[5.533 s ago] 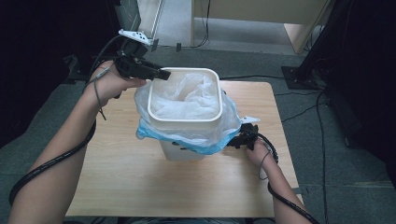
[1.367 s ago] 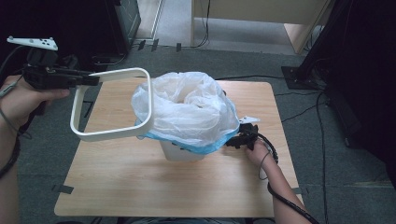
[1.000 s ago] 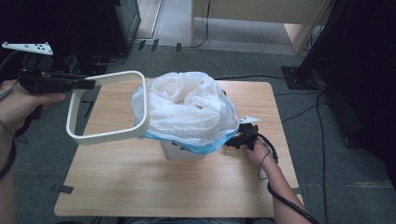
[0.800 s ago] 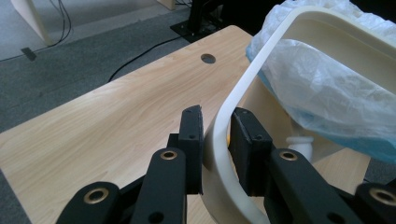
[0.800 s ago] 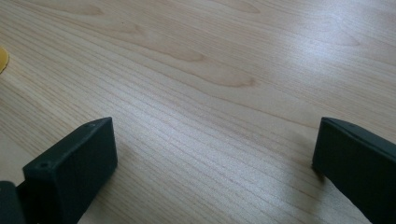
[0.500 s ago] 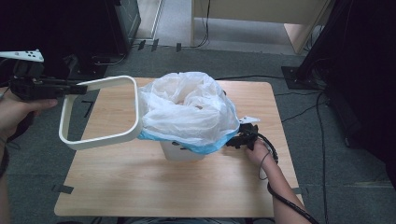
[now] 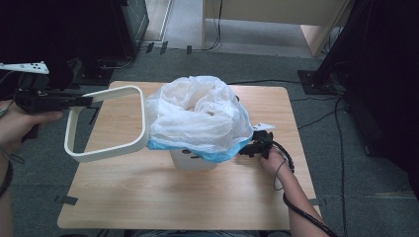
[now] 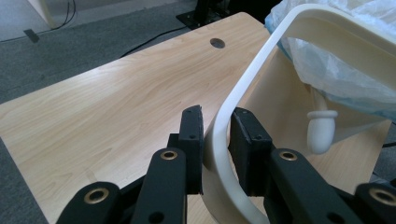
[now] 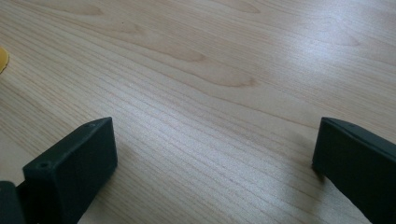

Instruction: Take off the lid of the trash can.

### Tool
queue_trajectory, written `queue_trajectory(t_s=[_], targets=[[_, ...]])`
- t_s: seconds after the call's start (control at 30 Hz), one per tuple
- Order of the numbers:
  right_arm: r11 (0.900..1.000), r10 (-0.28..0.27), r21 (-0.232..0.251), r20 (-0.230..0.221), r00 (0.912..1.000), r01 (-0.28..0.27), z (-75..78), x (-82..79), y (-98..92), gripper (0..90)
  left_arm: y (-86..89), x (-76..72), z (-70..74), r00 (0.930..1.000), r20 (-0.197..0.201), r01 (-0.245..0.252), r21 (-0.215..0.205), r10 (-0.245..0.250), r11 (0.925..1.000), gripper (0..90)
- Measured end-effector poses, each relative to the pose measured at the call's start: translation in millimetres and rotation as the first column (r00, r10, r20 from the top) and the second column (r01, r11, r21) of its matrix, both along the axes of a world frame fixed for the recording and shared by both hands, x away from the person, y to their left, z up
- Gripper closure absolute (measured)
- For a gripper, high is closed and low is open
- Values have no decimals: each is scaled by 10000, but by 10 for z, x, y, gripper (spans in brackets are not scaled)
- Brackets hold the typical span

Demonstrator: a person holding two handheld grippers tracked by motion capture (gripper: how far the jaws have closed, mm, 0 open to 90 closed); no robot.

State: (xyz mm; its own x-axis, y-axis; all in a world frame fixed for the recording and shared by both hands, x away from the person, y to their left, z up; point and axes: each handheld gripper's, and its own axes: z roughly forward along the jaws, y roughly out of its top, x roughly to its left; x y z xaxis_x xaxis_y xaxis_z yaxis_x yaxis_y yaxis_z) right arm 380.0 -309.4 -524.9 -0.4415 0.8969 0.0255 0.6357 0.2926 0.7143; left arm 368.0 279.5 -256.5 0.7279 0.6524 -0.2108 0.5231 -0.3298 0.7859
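The white plastic bin (image 7: 190, 159) held a translucent white plastic liner bag (image 7: 197, 116). The left gripper (image 7: 81, 101) clamped the cream plastic rim ring (image 7: 106, 150); the right gripper (image 7: 247, 148) stood wide open, empty.

The table (image 7: 123, 197) was pale wood-grain laminate, smooth with a soft sheen. That cream ring frame (image 7: 106, 150) looked like smooth, slightly glossy plastic. The bag (image 7: 197, 116) was thin crinkly translucent white plastic film, bluish at its lower edge. The bin (image 7: 190, 160) was matt white plastic, and the floor (image 7: 346, 163) grey, rough-looking carpet.
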Motion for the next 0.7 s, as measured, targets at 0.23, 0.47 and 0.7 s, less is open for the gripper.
queue_trajectory(t_s=[0.23, 0.47, 0.7], targets=[[10000, 2, -3, -3, 10000, -2, 0, 0, 0, 0, 84, -33, -102, 9998, -147, -158, -82, 157, 9998, 750], [10000, 2, -3, -5, 10000, -2, 0, 0, 0, 0, 156, -69, -183, 9995, -220, -249, -83, 247, 9997, 748], [10000, -5, -1, -7, 10000, 5, 0, 0, 0, 0, 201, -95, -287, 9992, -290, -291, 8, 291, 9996, 746]])
